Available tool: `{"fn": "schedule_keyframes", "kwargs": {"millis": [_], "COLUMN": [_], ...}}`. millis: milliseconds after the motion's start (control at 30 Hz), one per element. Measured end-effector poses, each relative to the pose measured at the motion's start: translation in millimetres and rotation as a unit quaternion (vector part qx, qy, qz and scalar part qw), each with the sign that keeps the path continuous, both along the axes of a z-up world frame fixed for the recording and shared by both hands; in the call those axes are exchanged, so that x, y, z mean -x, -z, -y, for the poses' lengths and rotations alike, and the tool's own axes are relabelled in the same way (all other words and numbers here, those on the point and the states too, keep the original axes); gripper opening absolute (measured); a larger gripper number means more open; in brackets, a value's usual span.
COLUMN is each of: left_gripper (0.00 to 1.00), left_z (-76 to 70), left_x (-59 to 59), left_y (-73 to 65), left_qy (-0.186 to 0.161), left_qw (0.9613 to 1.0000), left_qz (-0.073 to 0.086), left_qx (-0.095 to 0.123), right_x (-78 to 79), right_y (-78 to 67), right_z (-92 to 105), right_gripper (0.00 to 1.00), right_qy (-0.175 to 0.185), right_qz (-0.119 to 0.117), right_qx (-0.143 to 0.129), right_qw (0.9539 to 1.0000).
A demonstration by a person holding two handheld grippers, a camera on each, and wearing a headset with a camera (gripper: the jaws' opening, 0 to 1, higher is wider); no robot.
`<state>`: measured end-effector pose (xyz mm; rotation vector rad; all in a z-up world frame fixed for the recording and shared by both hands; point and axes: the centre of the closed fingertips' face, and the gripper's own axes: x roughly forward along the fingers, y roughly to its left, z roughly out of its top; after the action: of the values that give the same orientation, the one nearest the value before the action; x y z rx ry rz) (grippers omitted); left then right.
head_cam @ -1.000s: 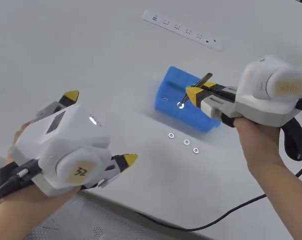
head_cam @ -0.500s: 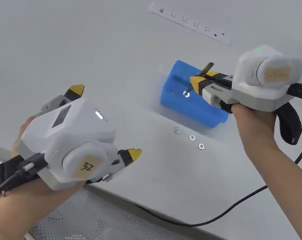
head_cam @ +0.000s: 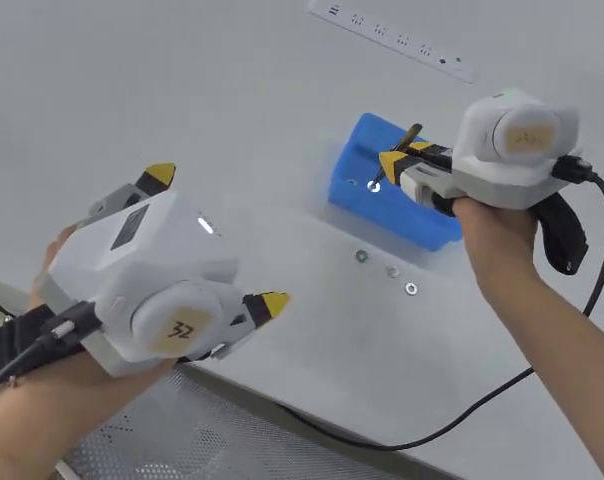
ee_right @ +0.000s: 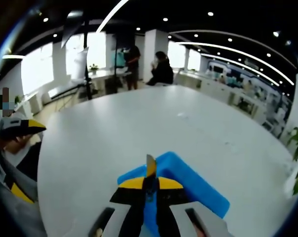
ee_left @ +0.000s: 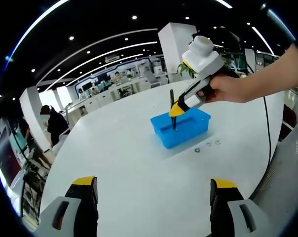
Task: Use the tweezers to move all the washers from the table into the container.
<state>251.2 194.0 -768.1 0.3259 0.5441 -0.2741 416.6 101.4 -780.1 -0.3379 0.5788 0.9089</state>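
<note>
A: Holding what, the right gripper (head_cam: 394,168)?

B: Fingers clamped on the tweezers (head_cam: 410,136), tip over the container (head_cam: 354,160). Three washers (head_cam: 392,271) lie on the table (head_cam: 182,80) just beside its near wall. The left gripper (head_cam: 217,240) gapes wide, farther off.

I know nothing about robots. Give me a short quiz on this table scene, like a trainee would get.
1. How many washers lie on the table beside the blue container?
2. True or false: the left gripper holds the tweezers.
3. The tweezers' tip hangs over: A) the bare table, B) the container, C) the left gripper.
Key: 1. Three. 2. False; the right gripper is shut on them, and the left is open. 3. B.
</note>
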Motion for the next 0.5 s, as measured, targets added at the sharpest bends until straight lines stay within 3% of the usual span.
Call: {"fn": "schedule_keyframes", "kwargs": {"millis": [200, 500], "left_gripper": [0.97, 0.97], "left_z": [0.1, 0.2], "left_x": [0.1, 0.5], "left_y": [0.6, 2.3], "left_qy": [0.0, 0.0], "left_qw": [1.0, 1.0], "left_qz": [-0.002, -0.006], "left_qx": [-0.001, 0.0], "right_x": [-3.6, -7.9], "right_y": [13.4, 19.9], "right_z": [-2.9, 0.2], "right_gripper": [0.04, 0.04], "right_qy": [0.002, 0.007], "right_qz": [-0.006, -0.007], "right_qx": [0.007, 0.012], "right_qw": [1.0, 0.9999]}}
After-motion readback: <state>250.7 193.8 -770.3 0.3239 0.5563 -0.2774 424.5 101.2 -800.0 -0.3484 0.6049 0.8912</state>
